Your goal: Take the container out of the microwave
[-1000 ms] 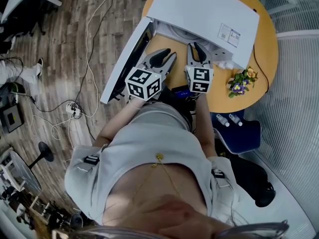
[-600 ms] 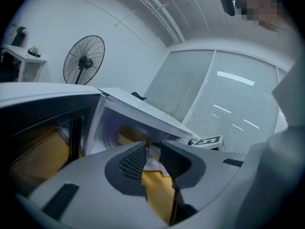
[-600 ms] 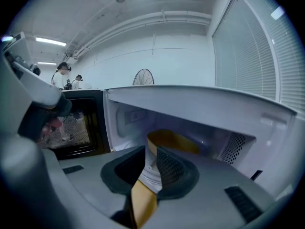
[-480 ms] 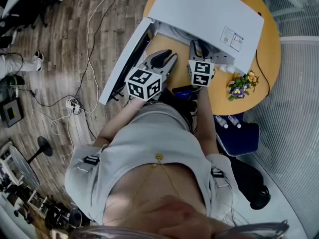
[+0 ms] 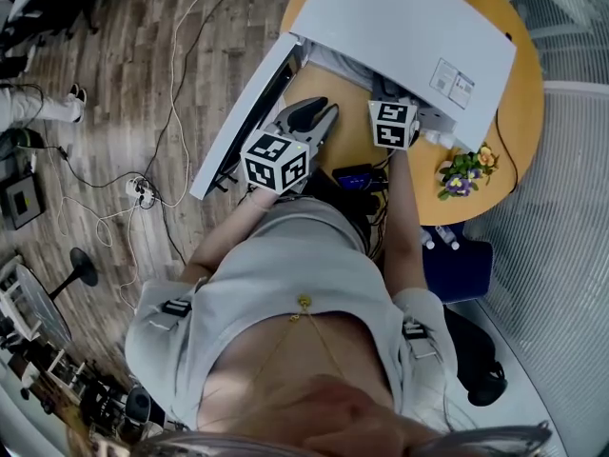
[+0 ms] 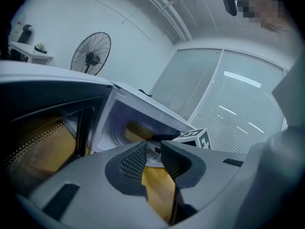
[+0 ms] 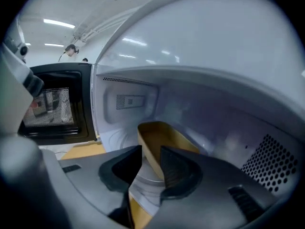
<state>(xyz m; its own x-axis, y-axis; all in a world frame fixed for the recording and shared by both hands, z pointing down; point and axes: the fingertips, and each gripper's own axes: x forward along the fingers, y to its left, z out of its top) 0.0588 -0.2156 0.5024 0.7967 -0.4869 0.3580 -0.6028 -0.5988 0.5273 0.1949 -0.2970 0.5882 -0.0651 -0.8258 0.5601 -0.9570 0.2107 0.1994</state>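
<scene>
A white microwave (image 5: 400, 17) stands on a round wooden table (image 5: 519, 112) with its door (image 5: 243, 112) swung open to the left. Inside sits a tan container (image 7: 164, 137), also seen in the left gripper view (image 6: 136, 130). My right gripper (image 7: 150, 168) reaches into the cavity; its jaws are opening and stand on either side of the container's near wall without pressing it. In the head view only its marker cube (image 5: 393, 124) shows. My left gripper (image 5: 317, 114) hangs open before the opening, over the table, with nothing between its jaws.
A small bunch of flowers (image 5: 463, 169) and a dark flat device (image 5: 357, 174) lie on the table near the microwave. A blue seat (image 5: 457, 260) is below the table edge. Cables and a power strip (image 5: 141, 190) run across the wooden floor at the left.
My right gripper has moved forward and down into the microwave cavity, its jaws now hidden under the top in the head view. The left gripper has stayed put.
</scene>
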